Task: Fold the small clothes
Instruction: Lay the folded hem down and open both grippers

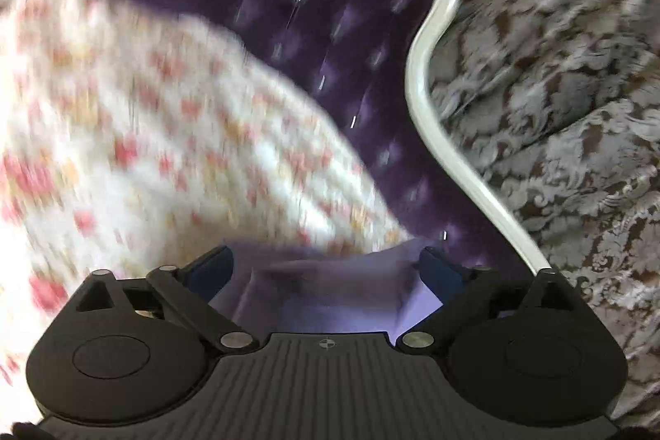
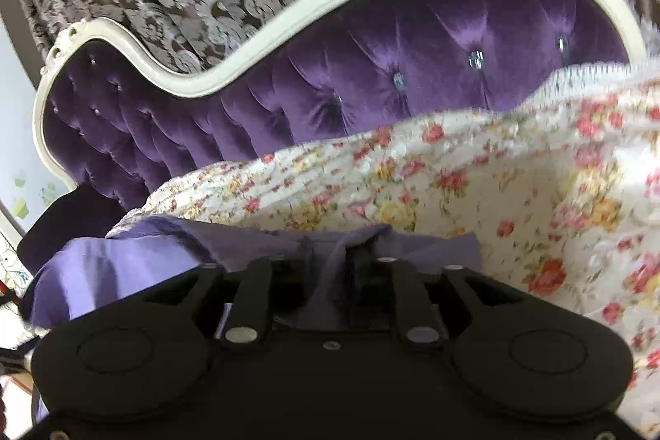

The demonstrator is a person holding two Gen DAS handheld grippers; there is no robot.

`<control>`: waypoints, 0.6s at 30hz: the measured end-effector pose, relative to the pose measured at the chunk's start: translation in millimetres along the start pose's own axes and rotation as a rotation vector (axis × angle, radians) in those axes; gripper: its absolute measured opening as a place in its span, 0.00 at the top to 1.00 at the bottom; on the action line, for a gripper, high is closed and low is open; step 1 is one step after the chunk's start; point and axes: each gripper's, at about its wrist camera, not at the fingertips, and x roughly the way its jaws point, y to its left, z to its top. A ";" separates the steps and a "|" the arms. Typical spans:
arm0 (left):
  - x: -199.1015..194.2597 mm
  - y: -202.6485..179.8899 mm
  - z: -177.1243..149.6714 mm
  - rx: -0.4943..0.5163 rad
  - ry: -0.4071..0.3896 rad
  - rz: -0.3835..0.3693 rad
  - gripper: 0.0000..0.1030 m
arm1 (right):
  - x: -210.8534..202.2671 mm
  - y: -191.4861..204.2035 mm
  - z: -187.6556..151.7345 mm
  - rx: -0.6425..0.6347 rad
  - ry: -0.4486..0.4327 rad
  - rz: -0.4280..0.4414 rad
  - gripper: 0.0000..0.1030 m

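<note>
Left claw [image 1: 326,267] open wide over lilac cloth [image 1: 330,300], right claw [image 2: 330,267] part open, cloth bunched between pads, grip unclear, floral quilt [image 2: 453,184] beyond, purple headboard [image 2: 371,77] far.

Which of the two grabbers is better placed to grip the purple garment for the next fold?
Probably the right. The right gripper has the purple garment bunched between its partly open fingers, so a short squeeze would catch it. The left gripper stands wide open with the cloth lying loose.
</note>
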 end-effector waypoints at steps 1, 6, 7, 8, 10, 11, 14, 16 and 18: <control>-6.1 -5.2 1.8 0.035 -0.015 0.014 0.05 | -3.3 2.8 1.9 -0.012 -0.015 0.003 0.45; -33.6 -52.9 -5.7 0.304 -0.078 0.083 0.05 | -24.4 23.1 7.6 -0.130 -0.140 -0.051 0.02; -35.9 -64.5 -11.1 0.364 -0.086 0.091 0.05 | -29.0 29.8 6.7 -0.156 -0.153 -0.043 0.01; -36.6 -77.3 -18.9 0.428 -0.089 0.097 0.05 | -32.1 37.2 5.1 -0.186 -0.158 -0.035 0.01; -28.2 -102.8 -36.2 0.534 -0.074 0.105 0.05 | -36.1 58.7 -2.5 -0.275 -0.150 -0.017 0.01; -23.1 -113.2 -45.2 0.583 -0.059 0.106 0.05 | -37.1 68.8 -7.4 -0.319 -0.143 -0.008 0.01; -4.2 -141.1 -76.2 0.722 -0.011 0.107 0.05 | -36.7 103.4 -25.9 -0.470 -0.115 0.014 0.01; 6.7 -150.7 -94.0 0.793 0.011 0.119 0.05 | -32.4 120.8 -38.2 -0.541 -0.093 0.029 0.01; 19.8 -155.2 -108.2 0.840 0.032 0.129 0.05 | -23.8 131.7 -48.0 -0.576 -0.068 0.038 0.01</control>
